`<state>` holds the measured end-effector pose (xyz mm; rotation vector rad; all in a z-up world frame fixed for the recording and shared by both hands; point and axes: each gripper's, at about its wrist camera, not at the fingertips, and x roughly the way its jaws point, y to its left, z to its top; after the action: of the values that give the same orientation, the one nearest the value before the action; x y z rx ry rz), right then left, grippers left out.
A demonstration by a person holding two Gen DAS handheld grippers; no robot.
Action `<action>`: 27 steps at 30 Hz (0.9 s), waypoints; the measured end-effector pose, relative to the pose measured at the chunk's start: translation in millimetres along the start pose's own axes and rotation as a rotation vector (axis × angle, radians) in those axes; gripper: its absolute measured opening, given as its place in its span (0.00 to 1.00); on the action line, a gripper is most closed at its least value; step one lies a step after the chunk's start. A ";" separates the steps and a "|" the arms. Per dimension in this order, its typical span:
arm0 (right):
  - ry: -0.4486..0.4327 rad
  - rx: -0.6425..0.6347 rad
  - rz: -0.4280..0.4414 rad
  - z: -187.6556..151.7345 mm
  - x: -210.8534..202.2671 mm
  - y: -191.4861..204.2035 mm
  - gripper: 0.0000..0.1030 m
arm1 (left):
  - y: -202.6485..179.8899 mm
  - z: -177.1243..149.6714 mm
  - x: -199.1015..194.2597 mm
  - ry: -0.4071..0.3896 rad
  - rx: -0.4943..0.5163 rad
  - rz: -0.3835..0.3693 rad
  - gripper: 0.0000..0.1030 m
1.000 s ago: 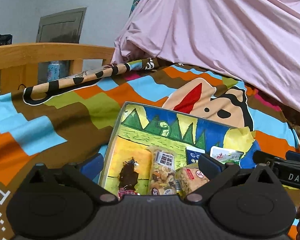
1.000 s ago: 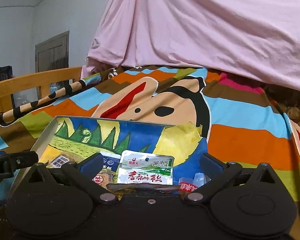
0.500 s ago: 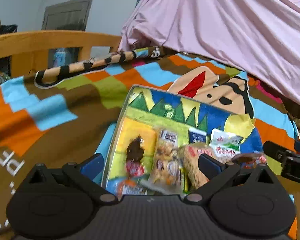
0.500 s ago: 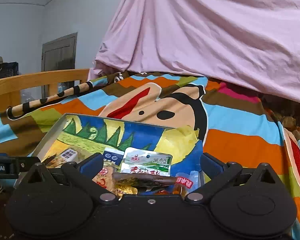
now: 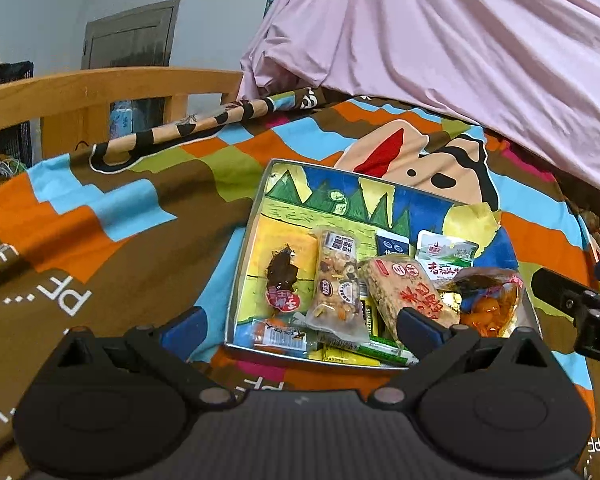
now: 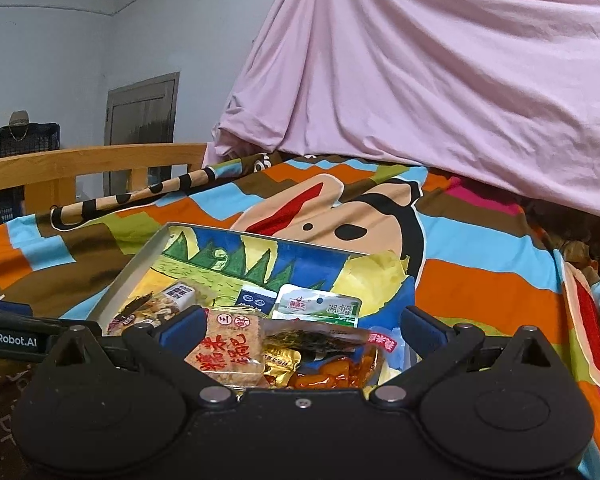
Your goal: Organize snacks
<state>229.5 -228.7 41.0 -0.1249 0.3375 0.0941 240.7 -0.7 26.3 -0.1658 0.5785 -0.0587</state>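
Snack packets — nut mix pouch (image 5: 336,280), rice cracker pack (image 5: 408,292), green-white sachet (image 5: 446,254) — lie piled in the painted tray (image 5: 300,184) on the cartoon bedspread (image 5: 100,216). Left gripper (image 5: 300,322) and right gripper (image 6: 300,328) both spread wide, empty, hovering over the tray's near edge. Pink sheet (image 6: 420,80) behind.

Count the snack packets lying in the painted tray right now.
At least 9, possibly more underneath: dark jerky, nut mix, rice cake, blue sachet, white-green pouch, orange bag, gold sachet, front wrapper, green sticks.

Bedroom interior, daylit.
Pale grey wall (image 6: 80,48); grey door (image 6: 142,120); wooden bed rail (image 5: 100,88); patchwork bedspread (image 5: 100,220); draped pink sheet (image 6: 440,80); dark crate (image 6: 28,140).
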 end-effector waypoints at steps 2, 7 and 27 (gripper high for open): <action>-0.009 0.001 -0.004 -0.1 -6.2 0.0 0.99 | -0.7 -0.7 -6.0 -0.008 0.008 -0.001 1.00; -0.023 0.011 -0.008 -0.5 -21.0 -1.3 0.99 | -2.8 -2.7 -19.2 -0.024 0.031 -0.006 1.00; -0.006 0.011 0.001 -20.0 -77.8 2.8 0.99 | -12.0 -25.9 -68.6 -0.041 0.121 -0.028 1.00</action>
<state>149.6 -234.3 48.1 -0.1133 0.3325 0.0939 169.0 -9.2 44.0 -0.0572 0.5297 -0.1169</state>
